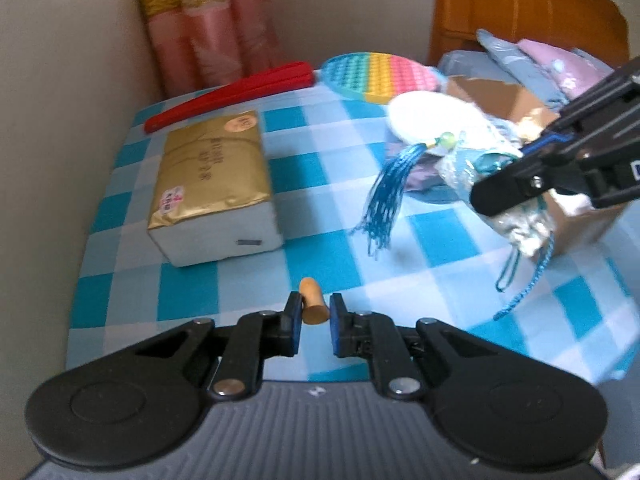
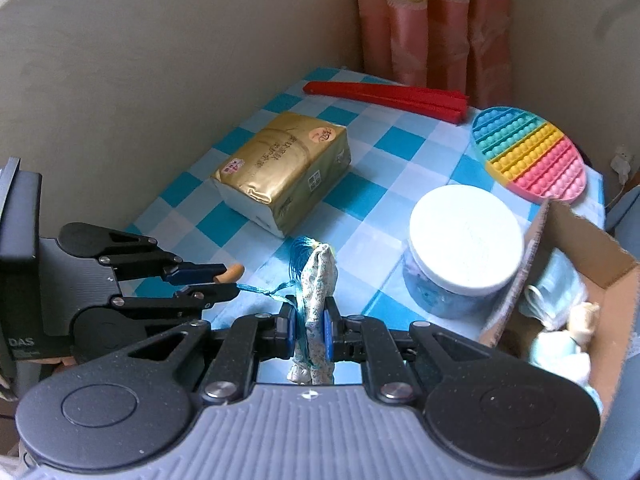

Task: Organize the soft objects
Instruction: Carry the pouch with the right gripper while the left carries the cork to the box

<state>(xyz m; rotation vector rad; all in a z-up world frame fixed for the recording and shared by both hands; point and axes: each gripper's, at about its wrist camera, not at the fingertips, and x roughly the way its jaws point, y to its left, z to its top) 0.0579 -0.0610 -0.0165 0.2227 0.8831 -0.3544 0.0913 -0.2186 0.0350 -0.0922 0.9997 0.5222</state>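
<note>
On the blue-check worktop (image 1: 312,128), soft items are spread out and both claws are up off the cloth.

Left claw (image 1: 314,314): clenched on a small tan wooden peg (image 1: 312,304); peg pokes out ahead of the pads. In the right wrist view that same claw (image 2: 222,278) sits at 9 o'clock, with the peg tip showing between the fingers and a teal cord (image 2: 260,290) running from its lower finger across to the pouch.

Right claw (image 2: 310,322): clamped on a pale floral cloth pouch (image 2: 318,280), which stands upright between the pads and sticks out above and below them. From the left wrist view, the right claw (image 1: 500,192) comes in from 3 o'clock with the pouch (image 1: 520,224) bunched in its tips and cord loops hanging below.

Blue tassel (image 1: 384,188) with a green bead hangs free at 2 o'clock in the left view, off the cloth; can't tell exactly how it joins the pouch.

Other stuff:
- gold tissue pack (image 1: 212,184) at 10 o'clock, flat on the cloth
- red folded fan (image 1: 236,90) at 11 o'clock behind the pack
- rainbow pop-it mat (image 2: 528,152) at 2 o'clock, at the far edge
- white-lidded jar (image 2: 464,240) at 3 o'clock, just beside the box
- cardboard box (image 2: 592,240) at 3–4 o'clock, soft toys and fabric inside
- pink curtain (image 2: 432,20) at 12 o'clock
</note>
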